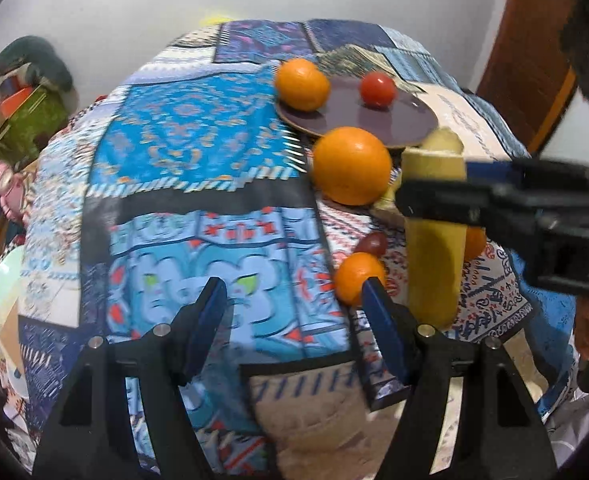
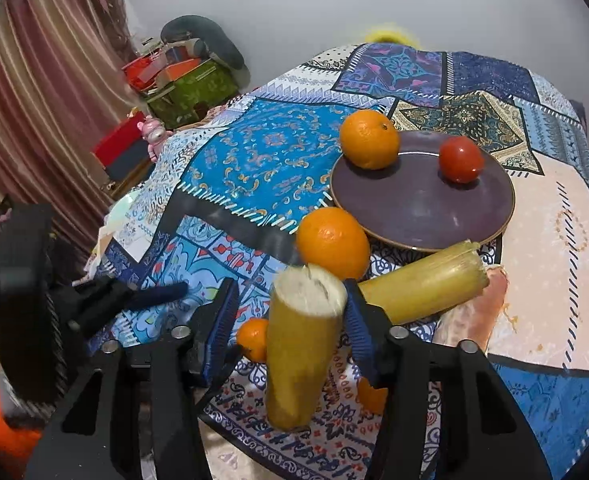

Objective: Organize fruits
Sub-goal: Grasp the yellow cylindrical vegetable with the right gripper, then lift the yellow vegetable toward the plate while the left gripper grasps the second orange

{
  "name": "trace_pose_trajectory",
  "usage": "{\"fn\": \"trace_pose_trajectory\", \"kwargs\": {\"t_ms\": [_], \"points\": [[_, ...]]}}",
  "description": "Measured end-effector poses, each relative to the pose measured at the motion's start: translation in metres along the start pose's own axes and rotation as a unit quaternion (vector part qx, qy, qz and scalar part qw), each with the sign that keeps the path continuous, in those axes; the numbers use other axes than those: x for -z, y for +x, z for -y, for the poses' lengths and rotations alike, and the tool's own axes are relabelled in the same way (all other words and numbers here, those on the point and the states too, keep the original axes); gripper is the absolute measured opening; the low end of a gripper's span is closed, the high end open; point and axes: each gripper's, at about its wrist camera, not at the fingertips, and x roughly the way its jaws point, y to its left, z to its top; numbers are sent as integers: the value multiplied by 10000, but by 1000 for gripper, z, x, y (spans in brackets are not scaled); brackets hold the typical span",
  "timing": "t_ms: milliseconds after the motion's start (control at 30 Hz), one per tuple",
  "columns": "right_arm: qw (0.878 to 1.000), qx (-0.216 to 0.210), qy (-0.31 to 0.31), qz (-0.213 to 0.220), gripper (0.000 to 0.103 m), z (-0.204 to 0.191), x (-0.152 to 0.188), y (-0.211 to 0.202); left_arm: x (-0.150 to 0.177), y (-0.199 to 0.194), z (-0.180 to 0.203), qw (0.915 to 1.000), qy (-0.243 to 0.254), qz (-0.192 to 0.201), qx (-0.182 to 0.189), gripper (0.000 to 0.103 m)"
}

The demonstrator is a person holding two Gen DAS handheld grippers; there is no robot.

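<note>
While the left gripper (image 1: 294, 300) gapes empty, right fingers (image 2: 356, 320) flank the upright sugarcane piece (image 2: 300, 352).

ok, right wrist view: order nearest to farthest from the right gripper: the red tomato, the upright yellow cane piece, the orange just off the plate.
1. Upright yellow cane piece: between the fingers of the right gripper.
2. Orange fruit beside the purple round plate, at its near rim: just beyond the fingertips.
3. Red tomato: on the plate, far right.

White wall (image 2: 254, 8), striped curtain (image 2: 34, 100), patchwork-covered table (image 2: 278, 152)
</note>
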Motion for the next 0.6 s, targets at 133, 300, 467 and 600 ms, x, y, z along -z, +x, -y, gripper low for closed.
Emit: {"fn": "trace_pose_trajectory", "kwargs": {"t_ms": [133,300,467,600], "points": [[9995,-96,48,-284,36,-1,5,13,4,-7,-14,9998,-162,63,-92,70],[9985,72,81,-539,36,-1,11,33,9,-9,-26,9994,-328,45,-100,70],[9977,96,114,-656,36,0,7,43,10,-9,-28,9993,-352,54,-90,70],[9977,201,-50,-639,32,-5,3,47,7,-9,-26,9994,-339,57,-84,70]]}}
